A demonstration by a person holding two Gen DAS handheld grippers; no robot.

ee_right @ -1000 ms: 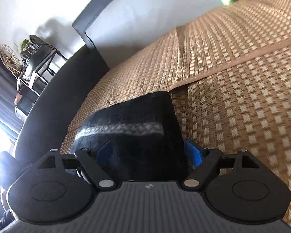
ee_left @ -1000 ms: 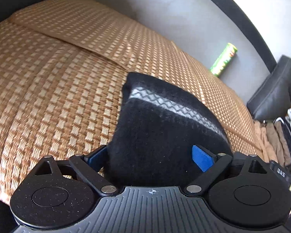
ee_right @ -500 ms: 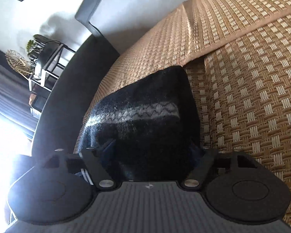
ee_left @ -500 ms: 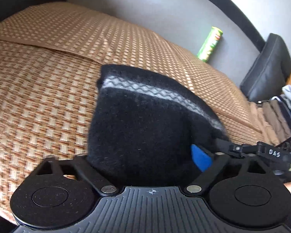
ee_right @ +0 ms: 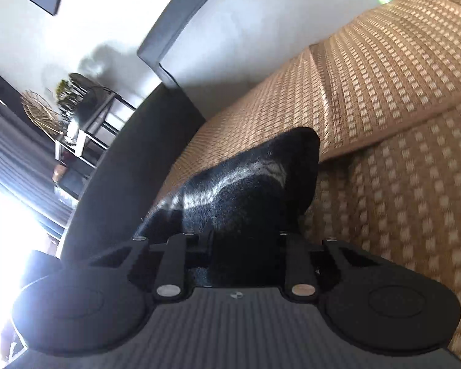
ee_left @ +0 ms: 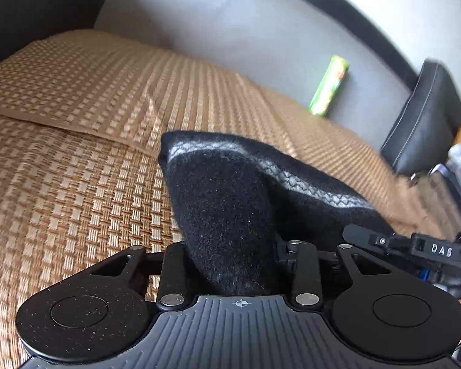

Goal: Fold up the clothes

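Black fuzzy garment (ee_left: pixel 230 209) with a grey zigzag stripe is seen bunched up over the woven straw mat (ee_left: pixel 76 184) on the sofa, held at two points. Left gripper (ee_left: pixel 230 264) is pressed together on a fold of the black cloth; the fabric fills the gap between its fingers and rises up from them. Right gripper (ee_right: pixel 242 246) is likewise pinched onto the same garment (ee_right: pixel 249 184), cloth packed between the fingers, fingertips hidden by it. In the left wrist view the right gripper (ee_left: pixel 415 246) is seen at the right edge, just beside the garment's right end, marked "DAS". The far corner of the garment is draped down toward the mat near the seam between two mat panels.

A green can (ee_left: pixel 329 89) is seen standing far on the mat against the grey sofa back (ee_left: pixel 230 30). A black armrest (ee_left: pixel 424 117) is at far right, with a pile of other clothes (ee_left: pixel 458 178) near it, blurred. In the right wrist view a dark armrest (ee_right: pixel 123 169) and a shelf with plants (ee_right: pixel 76 107) are visible at left.
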